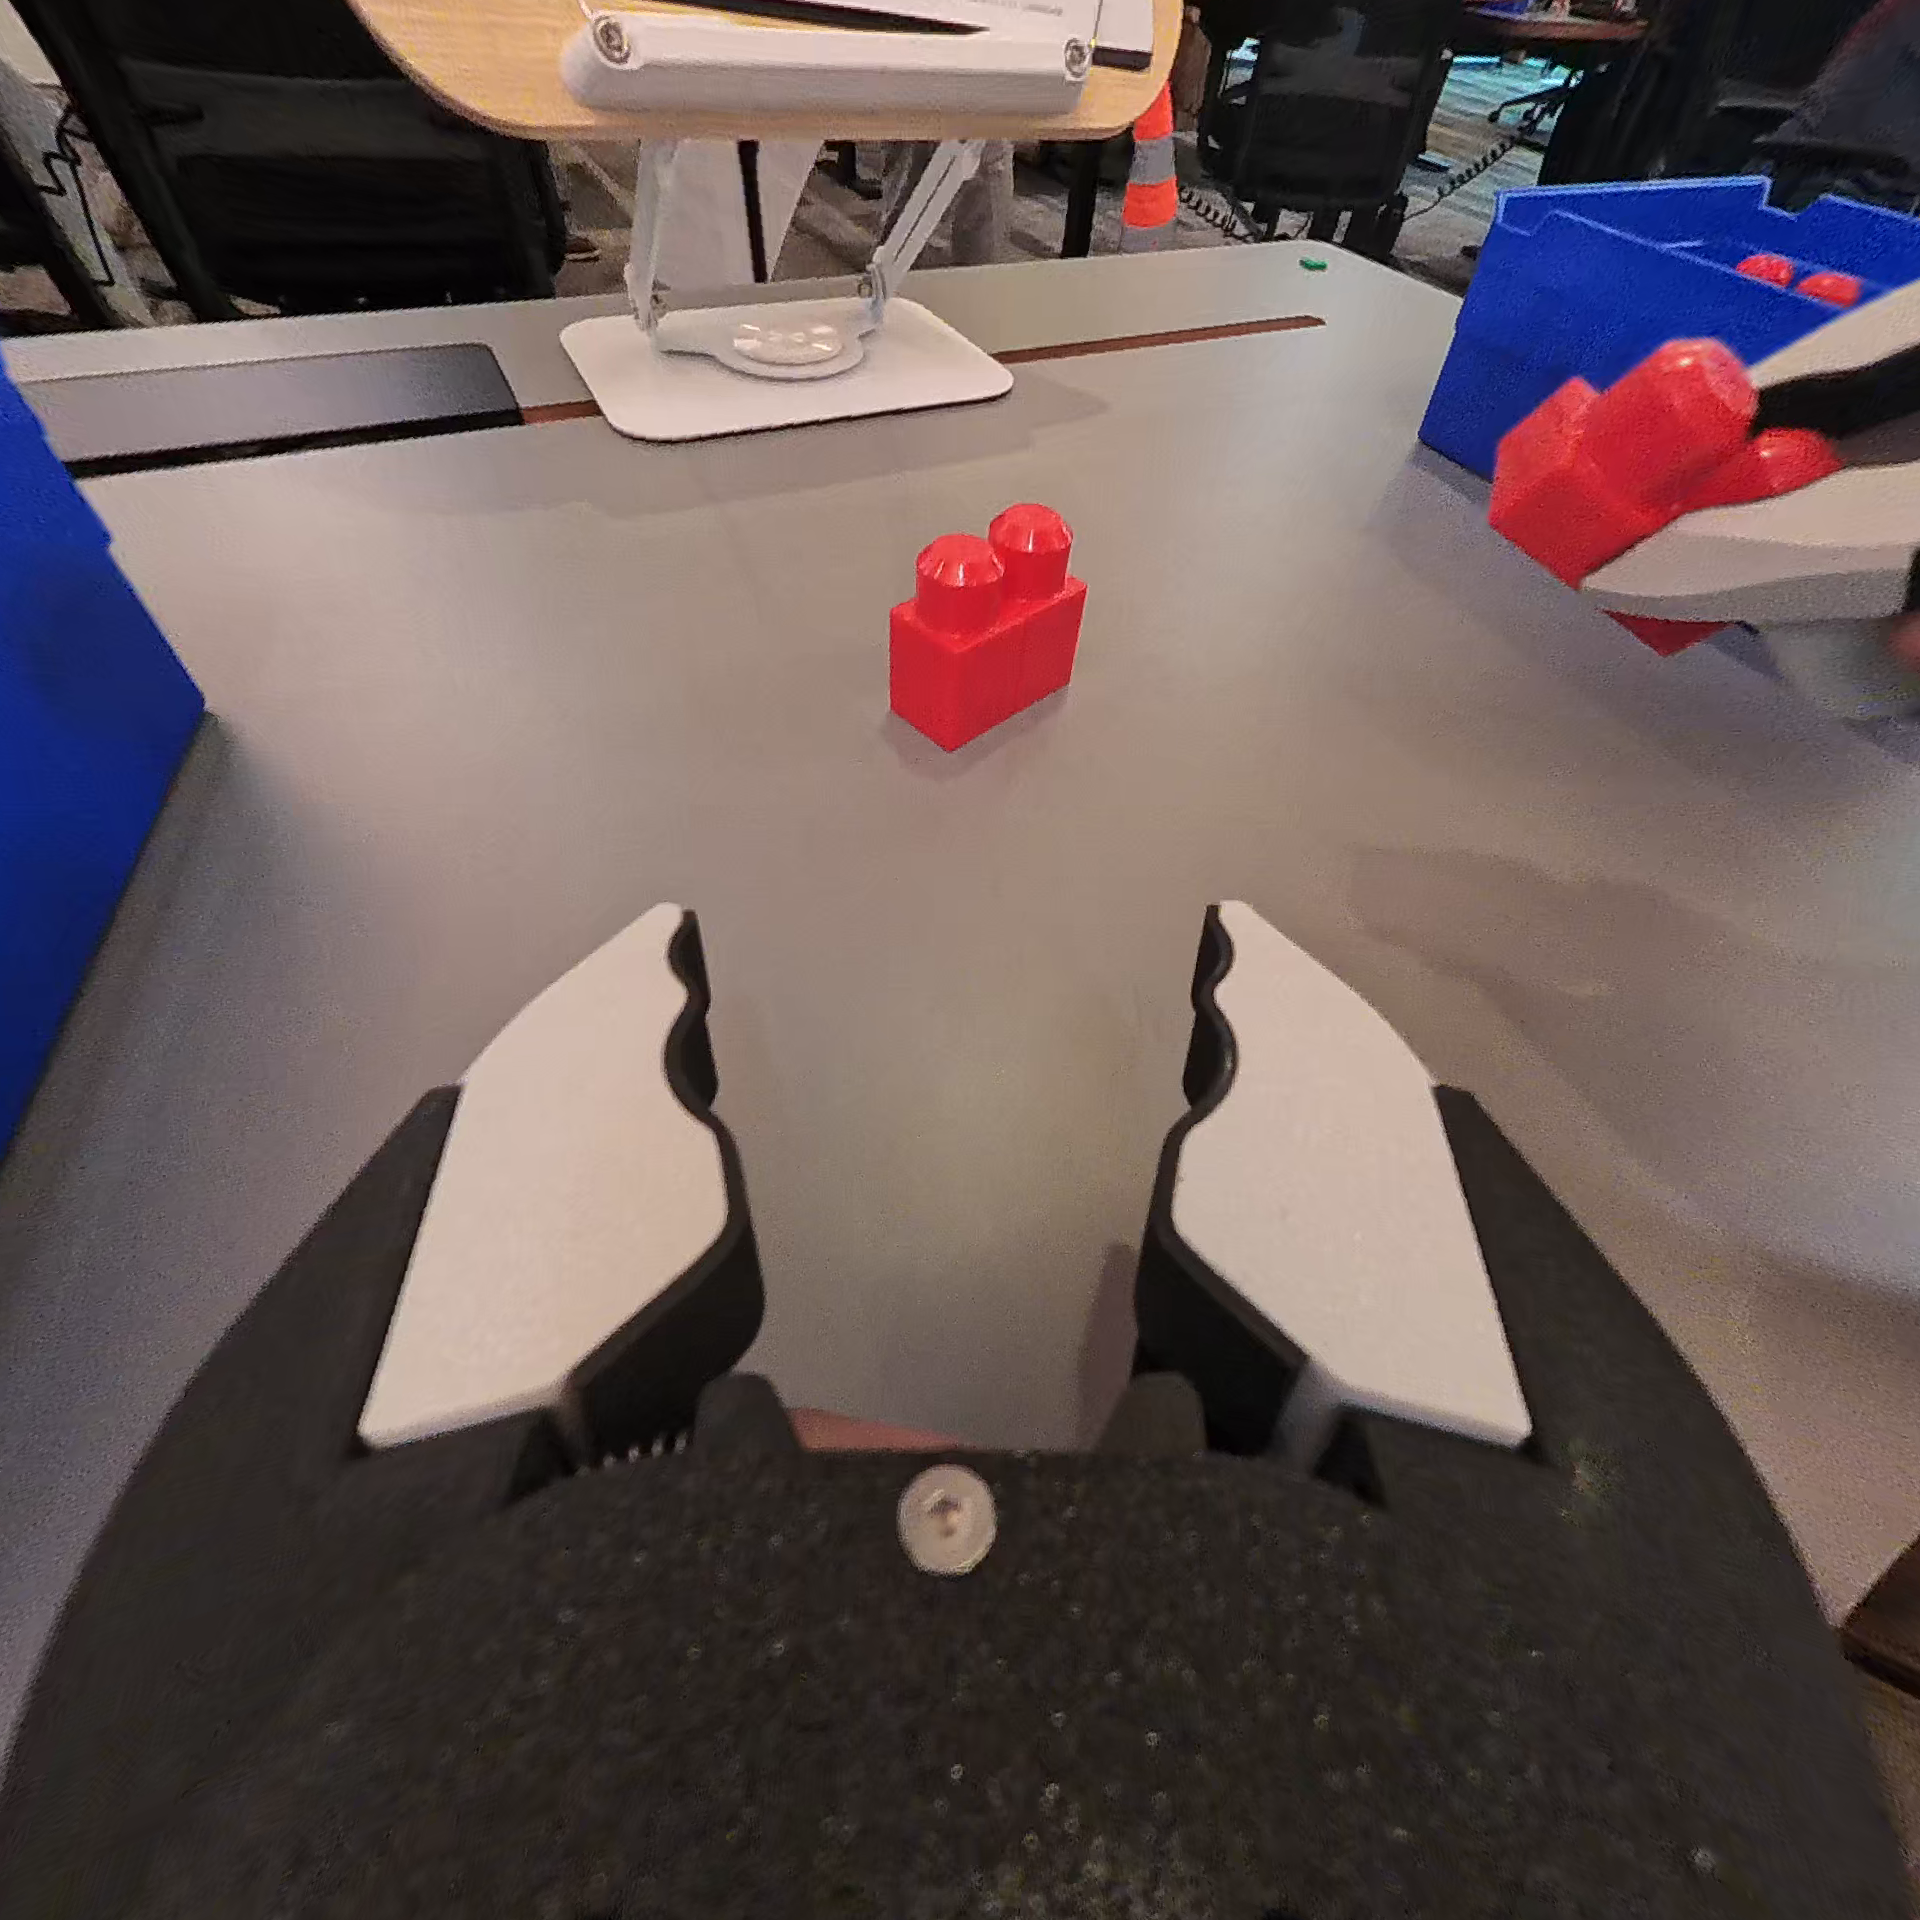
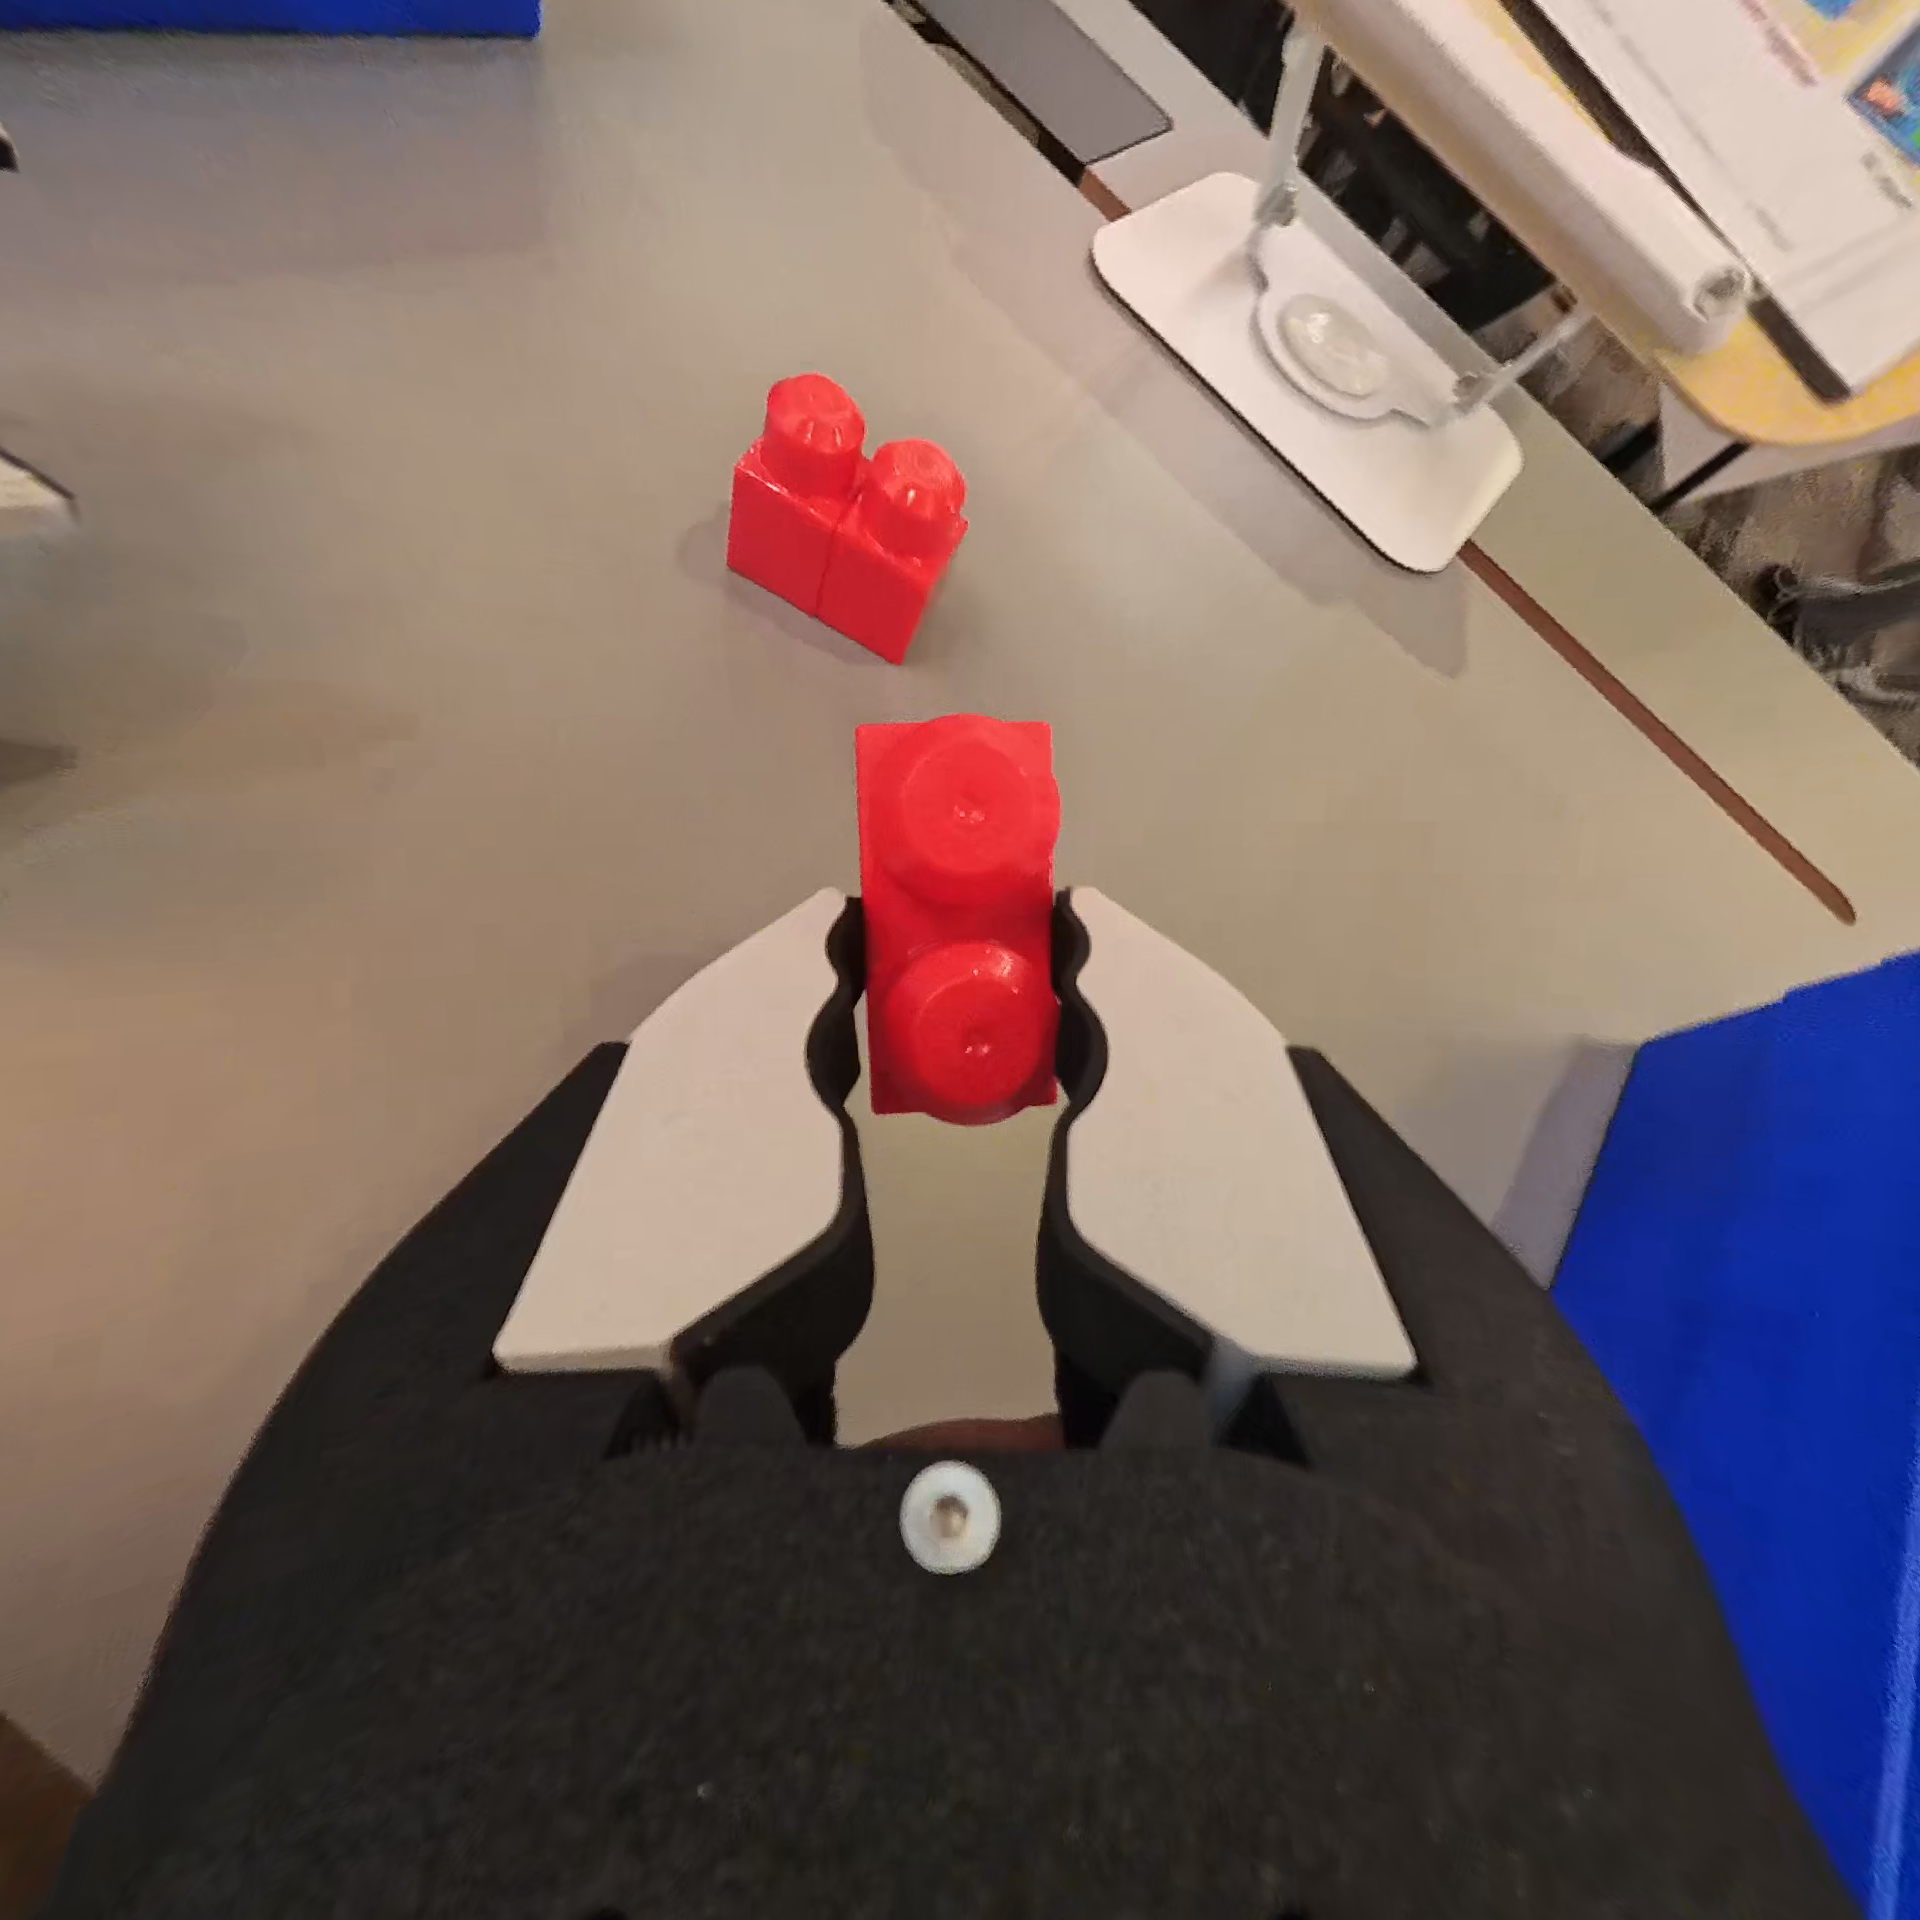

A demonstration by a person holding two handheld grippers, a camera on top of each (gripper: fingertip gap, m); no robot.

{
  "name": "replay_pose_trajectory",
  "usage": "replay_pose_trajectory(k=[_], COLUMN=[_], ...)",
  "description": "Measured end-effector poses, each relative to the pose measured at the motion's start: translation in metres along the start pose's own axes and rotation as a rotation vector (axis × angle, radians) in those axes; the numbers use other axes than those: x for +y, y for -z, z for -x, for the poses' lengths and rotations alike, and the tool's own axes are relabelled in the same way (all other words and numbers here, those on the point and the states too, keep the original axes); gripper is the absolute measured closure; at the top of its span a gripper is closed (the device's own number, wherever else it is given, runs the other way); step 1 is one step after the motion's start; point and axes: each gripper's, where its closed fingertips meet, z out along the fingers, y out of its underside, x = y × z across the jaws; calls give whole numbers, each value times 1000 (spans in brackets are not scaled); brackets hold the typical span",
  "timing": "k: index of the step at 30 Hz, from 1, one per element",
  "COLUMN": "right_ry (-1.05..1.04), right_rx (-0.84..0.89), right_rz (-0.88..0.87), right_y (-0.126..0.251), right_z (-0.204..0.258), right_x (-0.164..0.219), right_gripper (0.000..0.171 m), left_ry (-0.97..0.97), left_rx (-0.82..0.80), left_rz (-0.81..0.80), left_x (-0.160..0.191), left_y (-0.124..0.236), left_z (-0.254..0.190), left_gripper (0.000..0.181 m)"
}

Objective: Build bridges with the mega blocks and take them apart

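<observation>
- Bin walls in blue (image 1: 83,748) border the bench (image 1: 520,727) at far left, likely stock storage for the build.
- The left gripper (image 1: 951,935) hovers low over the grey bench, its fingers (image 1: 582,1143) spread wide and empty, seemingly waiting its turn.
- A standing red block (image 1: 982,634), two studs up, sits alone mid-bench, upright as if meant for a bridge pier; beyond it rests a white stand base (image 1: 790,364).
- The right gripper (image 2: 956,997) approaches from the right, fingers (image 2: 727,1091) clamped on the flanks of a carried red block (image 2: 961,904), clear of the bench, leaving studs and underside free for mating.
- The carried piece is near the standing one but apart from it; judged early in building, no span yet.
- A second blue bin (image 1: 1621,281) at far right holds more red blocks (image 1: 1797,278).
</observation>
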Motion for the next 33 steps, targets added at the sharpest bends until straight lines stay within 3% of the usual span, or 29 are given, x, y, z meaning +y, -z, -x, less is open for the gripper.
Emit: replay_pose_trajectory(k=[5, 9, 17, 24, 33], right_ry=[-21, 88, 624, 721, 733], right_rx=[-18, -127, -515, -778, -931], right_rz=[17, 9, -71, 7, 82], right_y=[6, -6, -54, -98, -120], right_z=[-2, -12, -9, 14, 22], right_x=[16, 2, -72, -91, -93], right_gripper=[137, 137, 137, 137, 137], left_ry=[-33, -40, -41, -92, -128], left_rx=[-21, -19, -30, -36, -35], left_rz=[15, -14, 3, 29, 45], left_x=[1, -2, 2, 6, 9], left_y=[-5, -2, 1, -1, -2], left_z=[-1, -2, 1, -4, -9], left_gripper=[93, 93, 94, 94, 95])
